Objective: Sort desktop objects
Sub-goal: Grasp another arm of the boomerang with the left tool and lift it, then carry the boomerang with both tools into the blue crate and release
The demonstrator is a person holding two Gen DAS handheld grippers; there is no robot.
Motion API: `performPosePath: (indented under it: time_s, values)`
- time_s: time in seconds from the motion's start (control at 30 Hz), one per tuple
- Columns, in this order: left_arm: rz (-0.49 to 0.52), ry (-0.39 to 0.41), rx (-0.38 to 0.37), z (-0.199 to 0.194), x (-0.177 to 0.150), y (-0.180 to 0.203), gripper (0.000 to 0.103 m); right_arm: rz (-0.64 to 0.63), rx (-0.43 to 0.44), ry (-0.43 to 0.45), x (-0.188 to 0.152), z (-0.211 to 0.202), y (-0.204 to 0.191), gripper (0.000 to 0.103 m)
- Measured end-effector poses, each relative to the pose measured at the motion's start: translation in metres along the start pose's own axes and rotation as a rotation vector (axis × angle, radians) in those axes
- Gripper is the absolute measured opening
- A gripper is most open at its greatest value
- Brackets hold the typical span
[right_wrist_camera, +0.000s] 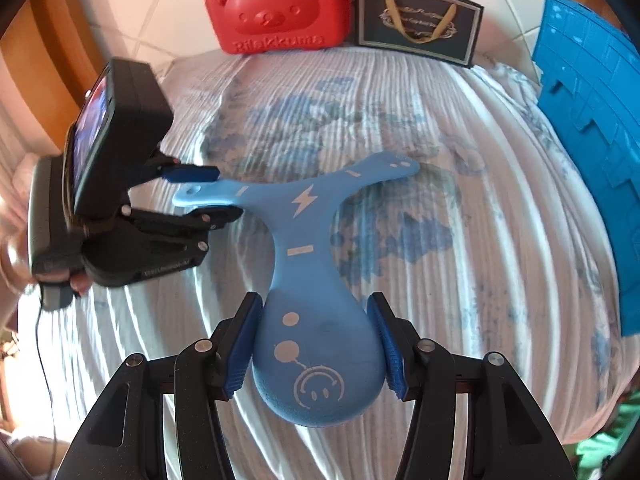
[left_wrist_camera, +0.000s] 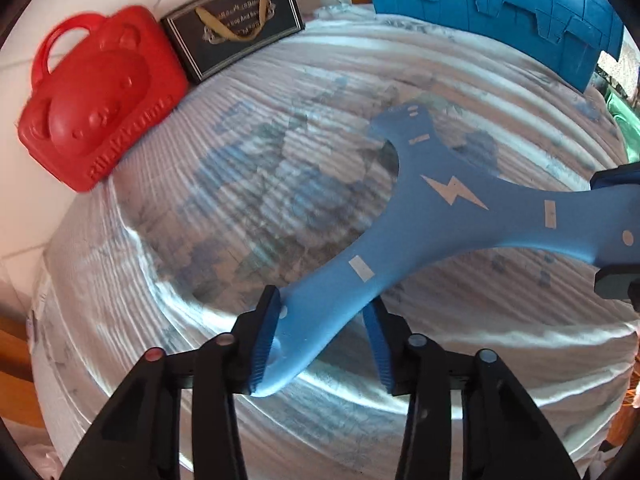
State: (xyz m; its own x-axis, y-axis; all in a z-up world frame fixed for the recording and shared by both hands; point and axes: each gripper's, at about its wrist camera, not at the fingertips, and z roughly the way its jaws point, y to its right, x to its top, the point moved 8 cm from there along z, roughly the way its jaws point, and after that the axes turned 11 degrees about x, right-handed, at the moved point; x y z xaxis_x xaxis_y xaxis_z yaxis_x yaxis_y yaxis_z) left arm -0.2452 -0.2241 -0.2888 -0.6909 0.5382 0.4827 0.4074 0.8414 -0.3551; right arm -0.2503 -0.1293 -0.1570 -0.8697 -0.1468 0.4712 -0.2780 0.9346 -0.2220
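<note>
A blue foam three-armed toy with a lightning bolt and a smiley printed on it hangs just over the ribbed white-and-blue cloth. My right gripper is shut on its wide round lobe, a pad pressed on each side. My left gripper is shut across the narrow tip of another arm of the toy. In the right wrist view the left gripper comes in from the left, one finger at each edge of that tip. The right gripper shows at the left wrist view's right edge. The third arm is free.
At the back of the cloth stand a red bear-face case and a dark gift bag with gold handles. A blue plastic panel leans along the right side. A hand holds the left gripper's body, which carries a screen.
</note>
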Motion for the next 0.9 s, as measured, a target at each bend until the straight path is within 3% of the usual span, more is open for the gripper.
performPosePath:
  time_s: [0.27, 0.47, 0.7, 0.9]
  values:
    - [-0.045, 0.142, 0.065, -0.054, 0.064, -0.019, 0.036, -0.063, -0.083, 0.12, 0.035, -0.069, 0.006, 0.054]
    - [-0.062, 0.303, 0.119, -0.121, 0.157, -0.013, 0.036, -0.103, -0.186, 0.252, 0.068, -0.156, 0.035, 0.054]
    - [-0.07, 0.527, 0.118, -0.208, 0.328, 0.047, 0.036, -0.125, -0.354, 0.421, 0.102, -0.299, 0.126, 0.054]
    - [-0.105, 0.603, 0.072, -0.24, 0.485, 0.125, 0.036, -0.099, -0.468, 0.478, 0.129, -0.407, 0.264, 0.054]
